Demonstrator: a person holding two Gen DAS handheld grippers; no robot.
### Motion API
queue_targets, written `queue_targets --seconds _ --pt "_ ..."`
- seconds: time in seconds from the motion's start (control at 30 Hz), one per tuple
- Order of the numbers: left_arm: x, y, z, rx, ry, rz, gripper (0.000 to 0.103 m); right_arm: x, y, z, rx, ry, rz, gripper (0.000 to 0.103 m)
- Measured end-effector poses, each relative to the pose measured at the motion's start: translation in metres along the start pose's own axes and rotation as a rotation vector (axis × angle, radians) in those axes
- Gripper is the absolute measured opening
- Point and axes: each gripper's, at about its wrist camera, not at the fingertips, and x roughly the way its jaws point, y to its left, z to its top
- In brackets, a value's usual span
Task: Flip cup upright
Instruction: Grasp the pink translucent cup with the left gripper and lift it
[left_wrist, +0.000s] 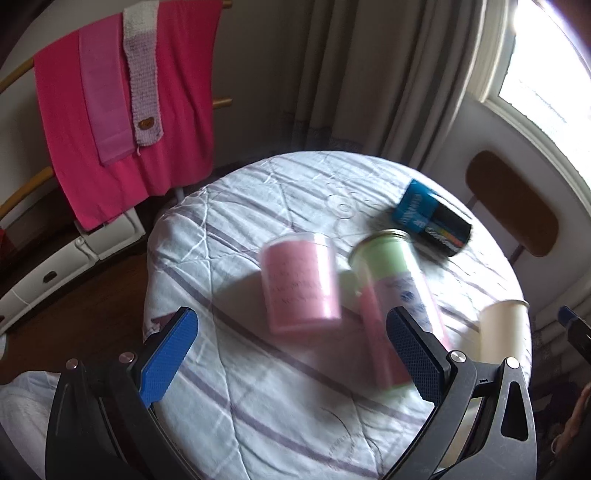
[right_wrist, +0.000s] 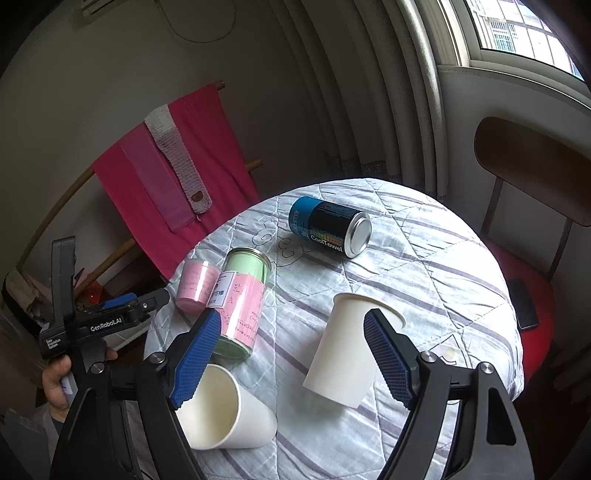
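Observation:
In the right wrist view two white paper cups sit on the quilted round table (right_wrist: 424, 266). One cup (right_wrist: 345, 352) stands upright, mouth up, between the fingers of my right gripper (right_wrist: 291, 354), which is open and above it. The other cup (right_wrist: 227, 410) lies on its side under the left finger, mouth toward the camera. My left gripper (left_wrist: 291, 358) is open and empty, above the table's left part; it also shows in the right wrist view (right_wrist: 122, 306). In the left wrist view one white cup (left_wrist: 500, 328) shows at the right edge.
A pink-and-green tall can (right_wrist: 242, 301) and a small pink container (right_wrist: 195, 282) stand at the table's left. A blue-black can (right_wrist: 328, 226) lies on its side at the back. A chair (right_wrist: 532, 166) with a phone (right_wrist: 524, 302) stands right. Pink towels (right_wrist: 173, 177) hang left.

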Motion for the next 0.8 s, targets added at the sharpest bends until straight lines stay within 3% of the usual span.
queue_targets --seconds 0.2,0.5,0.67,0.8 --pt "0.042 0.013 0.017 -0.014 0.097 0.018 0.098 0.021 -0.004 0.009 0.009 0.032 0.001 0.081" --pt "0.078 -0.004 0.024 0.016 0.172 -0.048 0.094 0.035 -0.006 0.012 0.016 0.058 0.012 0.081" --pt "0.084 -0.005 0.021 0.020 0.177 -0.041 0.069 0.035 -0.005 0.014 0.008 0.051 0.022 0.081" --pt "0.078 -0.009 0.015 0.047 0.136 -0.035 0.065 0.032 -0.001 0.014 -0.012 0.039 0.023 0.081"
